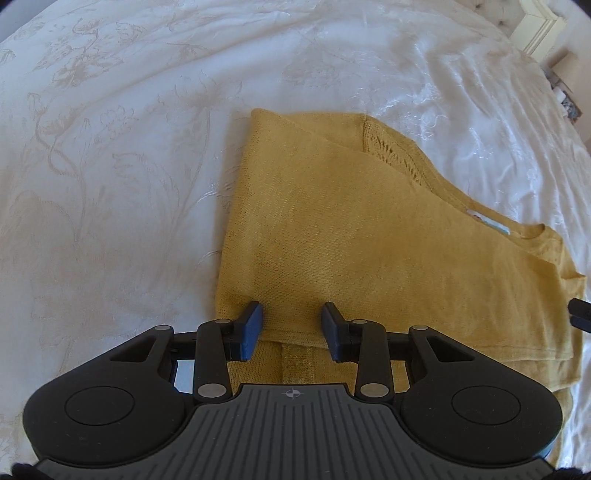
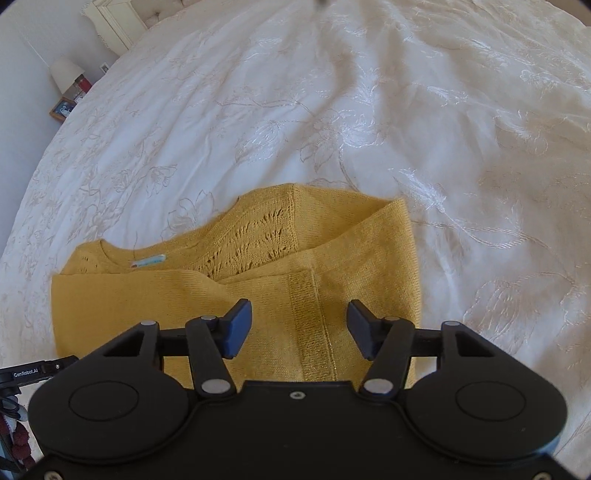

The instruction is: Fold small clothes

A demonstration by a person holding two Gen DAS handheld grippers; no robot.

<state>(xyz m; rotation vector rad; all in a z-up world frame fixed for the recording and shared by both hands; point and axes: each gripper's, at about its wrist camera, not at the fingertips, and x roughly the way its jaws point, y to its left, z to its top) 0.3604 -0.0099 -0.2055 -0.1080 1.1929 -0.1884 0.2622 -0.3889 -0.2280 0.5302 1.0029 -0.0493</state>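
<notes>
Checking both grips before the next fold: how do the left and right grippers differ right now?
The left gripper has its jaws set narrower; the right gripper stands wider. The left straddles a plain knit edge of the yellow sweater; the right straddles its ribbed band. Both are open above the sweater, neither pinching it.

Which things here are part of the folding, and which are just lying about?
Job: yellow sweater, left gripper, right gripper, both open over it.
Lying about: lamp, framed photo, headboard; bedspread is only the surface.
</notes>
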